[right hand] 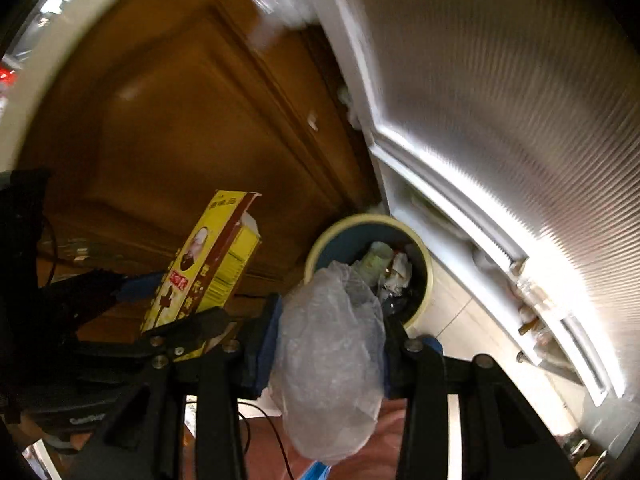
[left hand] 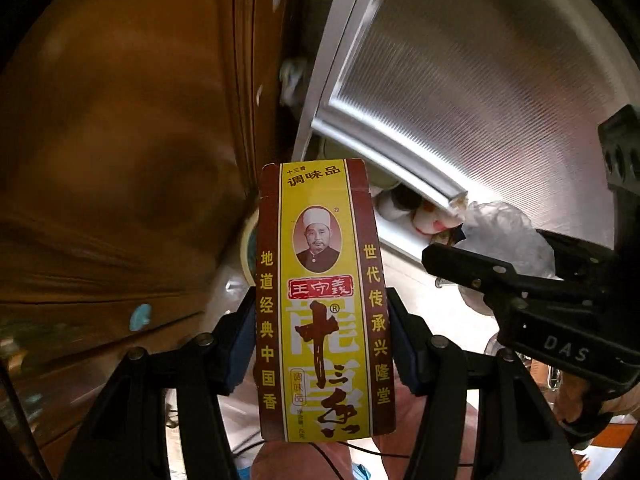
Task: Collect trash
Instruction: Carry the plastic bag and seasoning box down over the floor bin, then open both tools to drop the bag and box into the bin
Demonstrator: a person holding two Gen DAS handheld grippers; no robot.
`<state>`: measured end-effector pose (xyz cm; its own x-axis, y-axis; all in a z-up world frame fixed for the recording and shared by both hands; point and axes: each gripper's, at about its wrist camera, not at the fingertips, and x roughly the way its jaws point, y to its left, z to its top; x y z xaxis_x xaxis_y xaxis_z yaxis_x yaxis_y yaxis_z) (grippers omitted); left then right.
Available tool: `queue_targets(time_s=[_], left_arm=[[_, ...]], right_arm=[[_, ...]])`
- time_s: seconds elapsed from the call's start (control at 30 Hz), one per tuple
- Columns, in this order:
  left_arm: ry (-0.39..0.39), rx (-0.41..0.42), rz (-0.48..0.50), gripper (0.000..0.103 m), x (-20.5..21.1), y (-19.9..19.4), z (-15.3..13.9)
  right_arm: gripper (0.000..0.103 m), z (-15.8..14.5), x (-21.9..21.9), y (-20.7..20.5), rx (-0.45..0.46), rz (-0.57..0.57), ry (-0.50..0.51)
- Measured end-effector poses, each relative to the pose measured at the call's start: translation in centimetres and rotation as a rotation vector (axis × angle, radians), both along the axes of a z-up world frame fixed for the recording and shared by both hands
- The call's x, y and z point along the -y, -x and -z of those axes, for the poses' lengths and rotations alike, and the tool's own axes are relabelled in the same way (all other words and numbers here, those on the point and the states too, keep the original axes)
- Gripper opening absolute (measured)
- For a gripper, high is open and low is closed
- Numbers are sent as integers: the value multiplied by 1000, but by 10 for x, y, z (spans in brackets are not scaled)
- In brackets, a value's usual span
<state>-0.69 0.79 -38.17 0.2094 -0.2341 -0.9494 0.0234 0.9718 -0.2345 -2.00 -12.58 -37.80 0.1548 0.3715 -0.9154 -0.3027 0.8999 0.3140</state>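
Left tongs (left hand: 324, 344): jaws about half apart, blue pads pressed on both long sides of a box (left hand: 322, 300). The box is a tall yellow and brown spice carton with red and brown Chinese print and an oval portrait; it stands upright between the pads, top flap open. In the right wrist view the same box (right hand: 208, 264) shows tilted, left of the bag, its open top towards the cabinet.

Right tongs (right hand: 328, 344): jaws about half apart, closed on a bag (right hand: 332, 356). The bag is crumpled clear plastic, bulging above and below the pads. In the left wrist view the right tongs reach in from the right edge with the bag (left hand: 508, 236) at their tip.

Bin (right hand: 424, 264): round, pale rim, dark blue inside, on the tiled floor (right hand: 464, 320), just beyond the bag. It holds crumpled paper and wrappers. It stands in the corner between the cabinet and the frosted door.

Cabinet (right hand: 192, 120): brown wood, panelled door, behind the box.

Frosted door (left hand: 480, 80): ribbed glass in a white frame, right of the cabinet, blurred.
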Motion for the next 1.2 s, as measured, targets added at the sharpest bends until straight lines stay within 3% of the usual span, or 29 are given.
queue_targets(time_s=[0.17,0.37,0.53,0.63,0.77,1.0,1.2], left_arm=[[-11,-30,9,57,6,-16,54],[-8,-44,11,58,10,-38,96],[-22,-62,-2,60,-2,-54,115],[-39,-71,-11,81,-7,-59,122],[-50,-79,-6,88,-11,-56,120],[-58,-92,-15,88,-11,-54,112],[-64,-73,5,88,-7,-43,72]], right_arm=[[43,66,3,-18,-50,52,19],[47,124,-2,-39,-108,74,21],[69,146,2,-54,-132,119,6],[71,151,3,-60,-137,140,-1],[71,148,3,-60,-129,139,8],[71,138,1,-52,-120,137,47],[71,113,3,-41,-124,145,82]])
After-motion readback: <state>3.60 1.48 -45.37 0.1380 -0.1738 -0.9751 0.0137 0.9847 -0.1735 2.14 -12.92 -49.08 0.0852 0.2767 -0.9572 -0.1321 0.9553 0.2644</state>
